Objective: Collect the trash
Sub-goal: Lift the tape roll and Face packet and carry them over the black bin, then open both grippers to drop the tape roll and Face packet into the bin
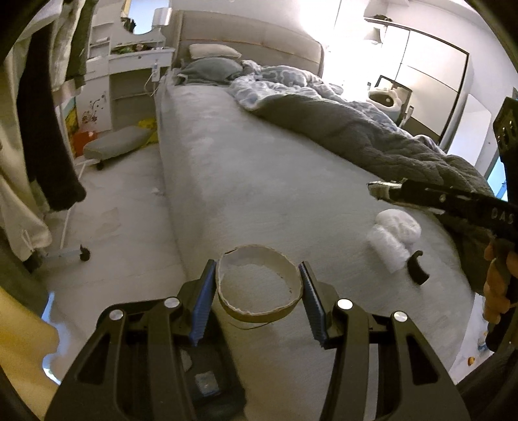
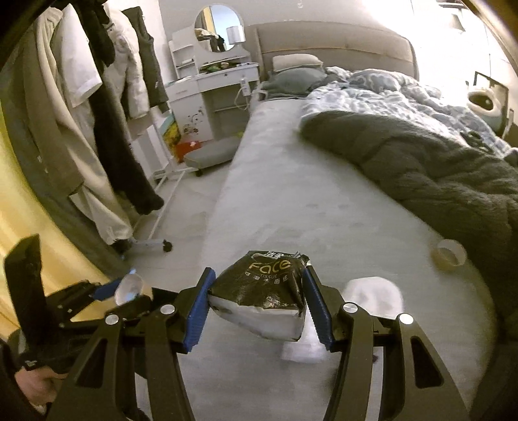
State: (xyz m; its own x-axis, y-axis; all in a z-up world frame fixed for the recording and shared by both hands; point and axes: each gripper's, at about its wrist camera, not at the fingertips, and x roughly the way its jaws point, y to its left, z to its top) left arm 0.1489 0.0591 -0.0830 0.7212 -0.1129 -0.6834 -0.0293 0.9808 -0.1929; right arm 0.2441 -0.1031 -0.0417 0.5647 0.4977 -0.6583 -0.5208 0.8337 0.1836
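Over the grey bed (image 1: 259,181), the left gripper (image 1: 259,285) clamps a torn cardboard ring (image 1: 259,311) between its blue pads. Beside it, the right gripper (image 2: 259,302) squeezes a dark tissue packet (image 2: 265,291). White crumpled wrapping (image 1: 393,234) lies on the sheet at three o'clock in the left view.

A big bed (image 2: 291,194) with a grey quilt (image 2: 421,168) fills the room. A white dressing table (image 2: 223,84) with a round mirror (image 2: 220,29) stands by its head corner. Clothes (image 2: 106,107) hang on a rack. Bright light comes from the window side.
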